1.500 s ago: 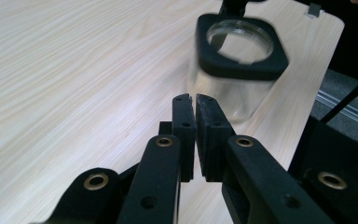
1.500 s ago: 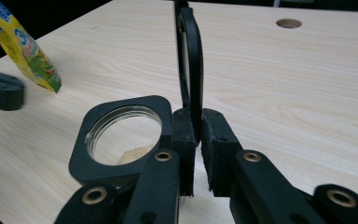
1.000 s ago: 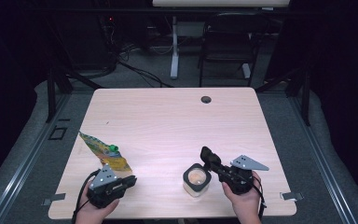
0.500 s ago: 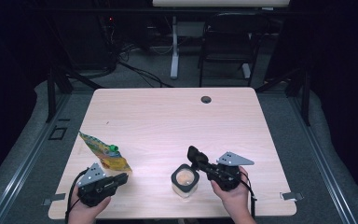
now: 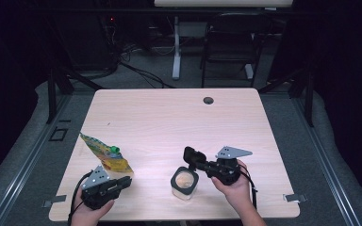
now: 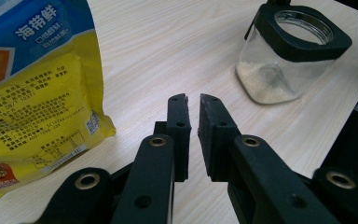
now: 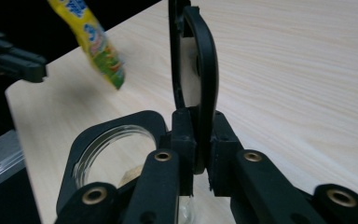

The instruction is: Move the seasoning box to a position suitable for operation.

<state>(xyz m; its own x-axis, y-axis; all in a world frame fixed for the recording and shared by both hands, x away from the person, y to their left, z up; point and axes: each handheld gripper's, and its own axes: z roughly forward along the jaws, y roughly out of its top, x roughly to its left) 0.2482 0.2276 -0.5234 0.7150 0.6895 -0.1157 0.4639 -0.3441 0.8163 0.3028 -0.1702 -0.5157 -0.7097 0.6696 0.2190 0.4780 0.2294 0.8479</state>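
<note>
Right tool (image 5: 194, 157) clamped on the jar's black lid (image 7: 200, 70), left tool (image 5: 122, 181) holding nothing

Right one's jaws have just eased a little wider, but the lid's rim sits pinched between them, stood on edge just above the open glass jar (image 5: 185, 182) at the bench's (image 5: 169, 117) near edge. Left jaws are nearly together, nothing in the slim gap, just beside the yellow snack bag (image 6: 32, 93). Further back, bare wood up to a small dark cable hole (image 5: 208, 100).

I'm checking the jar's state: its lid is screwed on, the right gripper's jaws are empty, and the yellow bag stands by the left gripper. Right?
Not quite. The right gripper holds the black lid in its jaws, and the jar is open, as the right gripper view shows. The yellow bag does stand by the left gripper.
</note>
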